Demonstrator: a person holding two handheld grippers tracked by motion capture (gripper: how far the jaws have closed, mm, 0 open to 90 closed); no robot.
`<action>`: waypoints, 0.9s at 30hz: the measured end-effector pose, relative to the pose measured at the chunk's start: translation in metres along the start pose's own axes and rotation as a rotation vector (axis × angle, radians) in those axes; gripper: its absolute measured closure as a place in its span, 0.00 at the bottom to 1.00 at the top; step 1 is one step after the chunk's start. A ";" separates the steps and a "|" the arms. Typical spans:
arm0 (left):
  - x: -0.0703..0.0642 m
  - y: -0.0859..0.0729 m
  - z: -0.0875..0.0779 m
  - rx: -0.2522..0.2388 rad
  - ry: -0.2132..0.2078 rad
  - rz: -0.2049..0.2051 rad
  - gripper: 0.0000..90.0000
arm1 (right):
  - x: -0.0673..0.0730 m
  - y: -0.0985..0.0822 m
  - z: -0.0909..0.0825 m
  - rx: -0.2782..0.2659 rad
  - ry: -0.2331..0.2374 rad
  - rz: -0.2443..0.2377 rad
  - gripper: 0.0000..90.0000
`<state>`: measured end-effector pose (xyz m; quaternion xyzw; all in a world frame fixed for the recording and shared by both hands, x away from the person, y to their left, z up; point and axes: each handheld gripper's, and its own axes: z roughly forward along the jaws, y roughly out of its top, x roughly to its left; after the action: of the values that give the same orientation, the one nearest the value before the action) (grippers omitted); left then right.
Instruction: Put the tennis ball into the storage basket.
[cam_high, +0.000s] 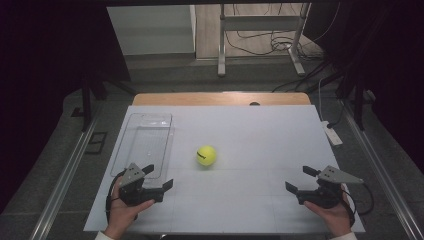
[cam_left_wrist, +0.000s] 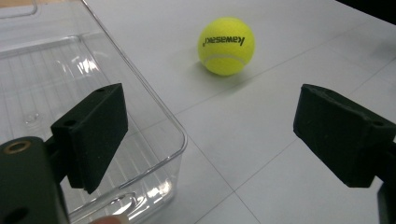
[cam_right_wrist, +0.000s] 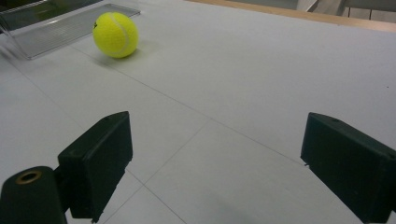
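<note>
Ball (cam_high: 206, 155) sits on the white worktop (cam_high: 260, 130), near its middle, yellow with dark lettering on its side. Just to its left lies a clear tray (cam_high: 144, 142), apart from the ball. The left hand-held gripper (cam_high: 159, 176) hovers at the near corner of the tray, jaws spread wide with nothing between them, aimed toward the ball. The right hand-held gripper (cam_high: 300, 179) is held near the worktop's right front edge, well apart from the ball, jaws likewise wide and bare. Each is held by a hand entering from the near edge.
</note>
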<state>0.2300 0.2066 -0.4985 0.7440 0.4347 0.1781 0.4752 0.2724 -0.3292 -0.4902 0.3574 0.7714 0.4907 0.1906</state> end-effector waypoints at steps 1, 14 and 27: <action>0.000 0.000 0.000 0.002 0.003 0.002 0.13 | -0.001 0.000 0.001 0.000 0.005 0.003 0.11; -0.001 0.000 0.006 0.006 0.015 0.006 0.13 | 0.000 -0.002 0.000 0.007 0.019 0.005 0.11; -0.003 0.000 0.004 0.000 0.011 0.025 0.13 | 0.004 -0.001 -0.001 0.009 0.011 -0.004 0.12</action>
<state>0.2311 0.2015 -0.5000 0.7485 0.4280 0.1883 0.4702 0.2683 -0.3271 -0.4908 0.3541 0.7753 0.4889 0.1856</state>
